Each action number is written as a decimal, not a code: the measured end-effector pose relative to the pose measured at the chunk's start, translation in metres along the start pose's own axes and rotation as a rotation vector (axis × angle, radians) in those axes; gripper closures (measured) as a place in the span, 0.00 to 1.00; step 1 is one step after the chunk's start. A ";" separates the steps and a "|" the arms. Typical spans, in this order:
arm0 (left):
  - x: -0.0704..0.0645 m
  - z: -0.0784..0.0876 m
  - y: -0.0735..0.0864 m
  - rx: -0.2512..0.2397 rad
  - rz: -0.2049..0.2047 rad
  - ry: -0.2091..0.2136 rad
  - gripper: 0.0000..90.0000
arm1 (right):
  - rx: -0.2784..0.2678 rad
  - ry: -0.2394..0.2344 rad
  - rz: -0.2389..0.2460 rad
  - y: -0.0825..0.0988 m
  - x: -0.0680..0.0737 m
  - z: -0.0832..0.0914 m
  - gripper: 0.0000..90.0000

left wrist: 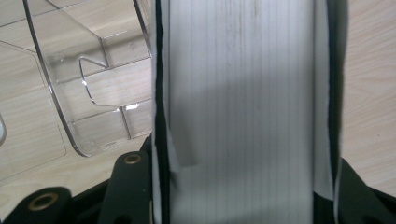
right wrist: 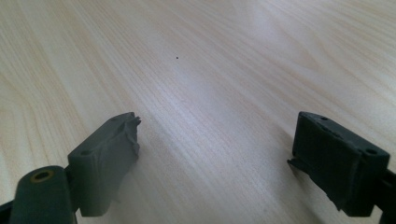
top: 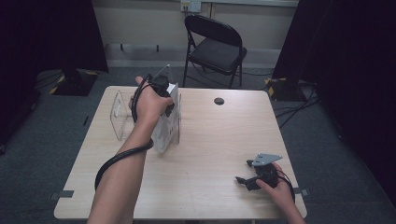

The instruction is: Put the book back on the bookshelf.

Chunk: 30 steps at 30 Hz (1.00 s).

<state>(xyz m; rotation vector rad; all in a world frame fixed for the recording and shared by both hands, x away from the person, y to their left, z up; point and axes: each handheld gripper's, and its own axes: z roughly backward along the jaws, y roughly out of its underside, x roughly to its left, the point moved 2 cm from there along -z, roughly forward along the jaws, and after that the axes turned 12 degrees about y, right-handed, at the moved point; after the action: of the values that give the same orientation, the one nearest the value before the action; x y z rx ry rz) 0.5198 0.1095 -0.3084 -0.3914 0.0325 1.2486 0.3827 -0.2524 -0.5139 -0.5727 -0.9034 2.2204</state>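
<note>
A thick book (top: pixel 169 126) stands upright on the table, just right of a clear acrylic stand (top: pixel 120 116). My left gripper (top: pixel 163 88) comes down on its top edge and is shut on it. In the left gripper view the book's white page edges (left wrist: pixel 243 93) run between thin dark covers, which the jaws of the left gripper (left wrist: pixel 243 191) press from both sides. The clear stand (left wrist: pixel 93 93) lies to its left there. My right gripper (top: pixel 243 171) rests low on the table at the near right, open. Bare wood shows between the right gripper's (right wrist: pixel 217 154) jaws.
The light wooden table (top: pixel 219 140) has a small dark round spot (top: pixel 219 101) near its far edge. A black folding chair (top: pixel 215 44) stands beyond the table. Cables lie on the floor at the right, and dark curtains hang on both sides.
</note>
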 end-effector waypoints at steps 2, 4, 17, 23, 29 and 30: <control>0.000 -0.001 -0.001 0.001 0.001 -0.006 0.59 | 0.000 0.000 0.000 0.000 0.000 0.000 0.15; 0.001 -0.002 -0.002 0.000 0.004 -0.008 0.59 | 0.001 0.000 -0.001 0.000 0.000 0.000 0.15; 0.005 -0.007 -0.008 -0.019 0.037 -0.001 0.59 | 0.001 -0.001 0.000 0.000 0.000 0.000 0.15; 0.006 -0.010 -0.012 -0.022 0.044 -0.005 0.59 | 0.001 -0.001 0.001 0.000 0.000 0.000 0.15; 0.006 -0.011 -0.016 -0.032 0.040 -0.003 0.59 | 0.001 -0.001 0.000 0.000 0.000 0.000 0.15; 0.005 -0.011 -0.016 -0.035 0.044 -0.008 0.59 | 0.001 -0.001 0.000 0.000 0.000 0.000 0.15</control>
<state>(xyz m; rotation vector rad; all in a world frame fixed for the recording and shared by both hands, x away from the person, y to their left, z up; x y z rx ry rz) 0.5387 0.1067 -0.3161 -0.4178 0.0130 1.2957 0.3826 -0.2525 -0.5138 -0.5707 -0.9027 2.2217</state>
